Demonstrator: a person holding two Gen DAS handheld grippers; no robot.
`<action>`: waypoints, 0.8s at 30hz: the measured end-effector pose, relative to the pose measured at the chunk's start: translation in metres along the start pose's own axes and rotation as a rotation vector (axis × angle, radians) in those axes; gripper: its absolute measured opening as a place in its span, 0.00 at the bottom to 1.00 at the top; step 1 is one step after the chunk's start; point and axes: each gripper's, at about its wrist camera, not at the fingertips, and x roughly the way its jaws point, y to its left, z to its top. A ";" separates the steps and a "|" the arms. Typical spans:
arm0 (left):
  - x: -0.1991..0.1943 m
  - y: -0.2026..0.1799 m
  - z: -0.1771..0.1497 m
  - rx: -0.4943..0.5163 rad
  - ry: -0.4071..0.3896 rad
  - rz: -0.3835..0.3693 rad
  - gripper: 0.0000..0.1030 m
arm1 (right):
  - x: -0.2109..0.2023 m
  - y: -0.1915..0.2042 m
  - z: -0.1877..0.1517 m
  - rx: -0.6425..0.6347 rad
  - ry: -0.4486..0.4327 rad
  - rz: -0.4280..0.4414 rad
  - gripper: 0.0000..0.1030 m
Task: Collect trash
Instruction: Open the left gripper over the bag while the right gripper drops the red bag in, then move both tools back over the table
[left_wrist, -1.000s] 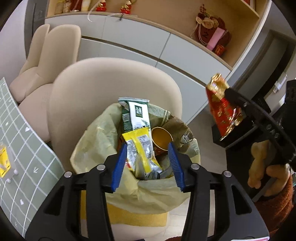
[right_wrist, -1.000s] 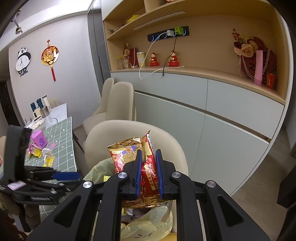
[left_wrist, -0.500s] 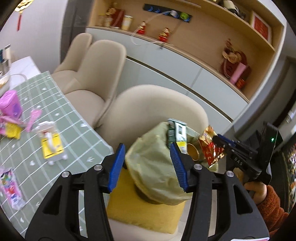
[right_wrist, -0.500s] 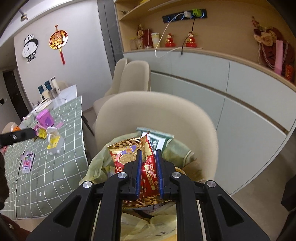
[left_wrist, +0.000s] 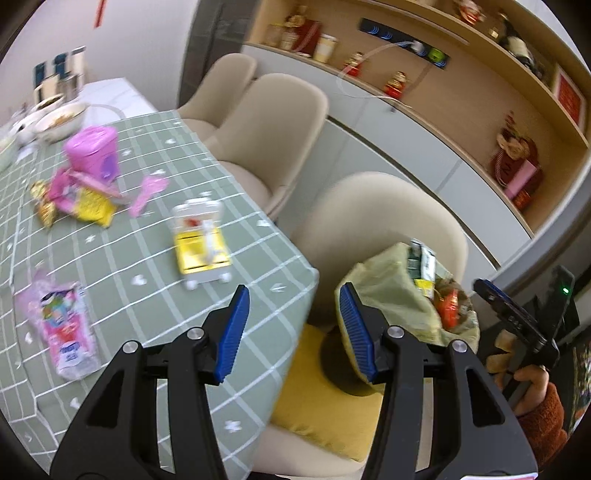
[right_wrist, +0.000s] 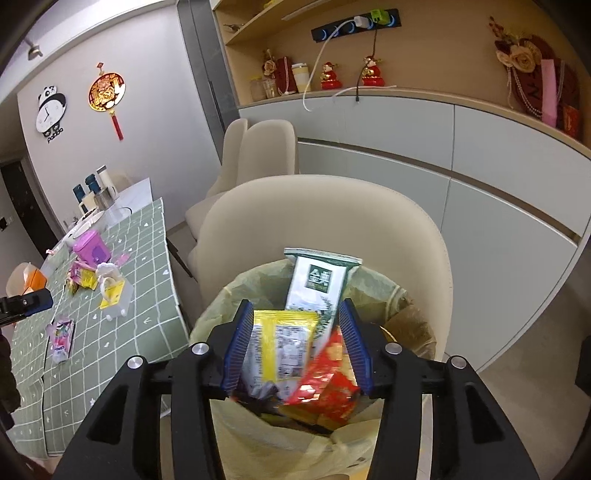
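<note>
Right gripper (right_wrist: 295, 343): held over the mouth of the trash bag, its blue jaws opening; the red and gold snack wrapper (right_wrist: 327, 384) sits below and between them, free of the pads, tilted into the bag.
Trash bag (right_wrist: 258, 443): pale yellow-green liner over a bin that stands on a yellow cushion (left_wrist: 325, 406) on the near beige chair (right_wrist: 325, 221).
In the bag: a yellow-topped foil packet (right_wrist: 282, 339) on the left, a green and white carton-like pack (right_wrist: 317, 284) standing at the far side, the red wrapper on the right.
Left gripper (left_wrist: 293, 332): jaws apart with nothing between them, over the near corner of the table (this view is blurred).
Table (left_wrist: 122, 258): green checked cloth, left of the chair and bag.
Trash on the table: a pink printed sachet (left_wrist: 66, 332) nearest on the left, a clear pack with a yellow card (left_wrist: 201, 243) in the middle, a heap of pink and yellow wrappers (left_wrist: 85, 199) farther off, beside a pink tub (left_wrist: 92, 153).
Person: a hand (left_wrist: 524, 380) in a rust-coloured sleeve grips the right gripper's handle, at the right edge of the left view.
</note>
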 end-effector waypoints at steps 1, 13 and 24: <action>-0.002 0.008 -0.001 -0.010 -0.004 0.009 0.47 | -0.002 0.007 0.000 -0.009 -0.005 0.003 0.45; -0.057 0.141 -0.016 -0.152 -0.082 0.200 0.47 | 0.000 0.129 0.003 -0.106 -0.032 0.153 0.49; -0.122 0.272 -0.048 -0.347 -0.129 0.318 0.48 | 0.033 0.291 -0.021 -0.322 0.111 0.346 0.63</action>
